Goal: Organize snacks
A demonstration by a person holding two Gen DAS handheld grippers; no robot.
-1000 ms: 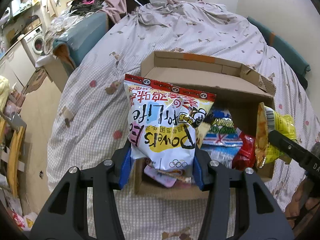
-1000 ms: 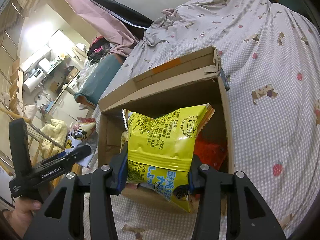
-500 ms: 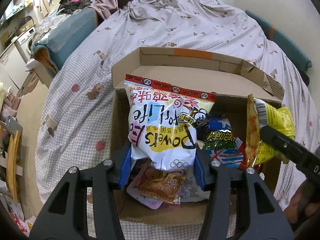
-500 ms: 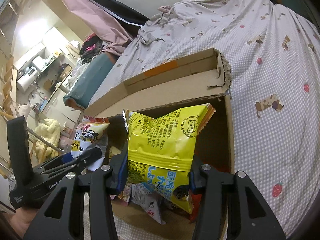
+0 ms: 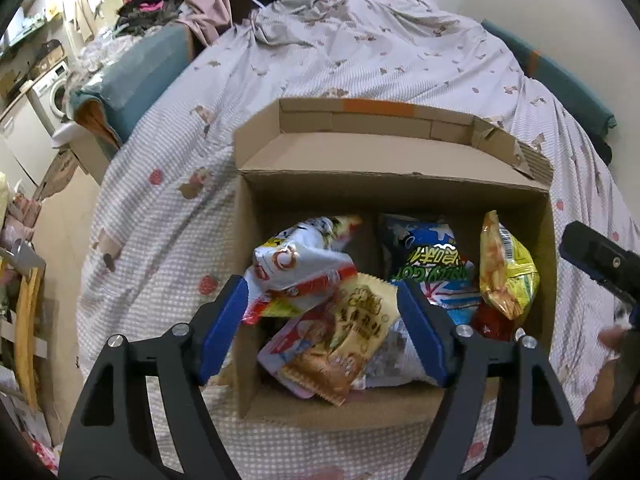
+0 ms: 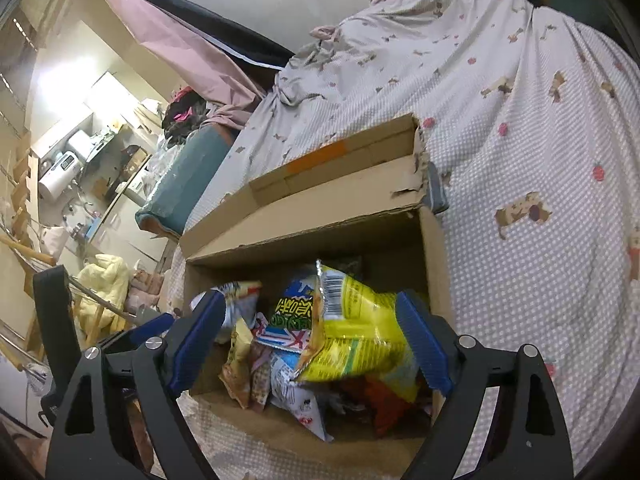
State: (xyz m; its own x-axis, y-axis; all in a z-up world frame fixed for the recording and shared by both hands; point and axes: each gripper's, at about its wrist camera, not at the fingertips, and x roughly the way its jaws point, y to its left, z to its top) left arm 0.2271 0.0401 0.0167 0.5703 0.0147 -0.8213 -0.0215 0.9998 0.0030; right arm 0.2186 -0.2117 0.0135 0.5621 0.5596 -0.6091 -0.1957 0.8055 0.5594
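Now both snack bags (image 5: 304,264) lie below spread fingers (image 5: 222,330).

1 open cardboard box (image 5: 400,196). Inside it, at least 7 snack bags, overlapping, so exact total hard to tell:
- 1 white bag with a red strip (image 5: 300,264)
- 1 tan bag (image 5: 356,320)
- 1 pink-and-white packet (image 5: 288,346)
- 1 blue bag with green lettering (image 5: 428,264)
- 1 yellow bag (image 5: 506,272)
- 1 red bag (image 5: 490,322), mostly hidden
- 1 pale grey packet (image 5: 394,360)

2 handheld grippers, the left gripper (image 5: 320,292) and the right gripper (image 6: 310,304), each with 2 blue-padded fingers. 1 checked bed sheet (image 5: 360,60) under the box. 1 washing machine (image 5: 56,88) far left.
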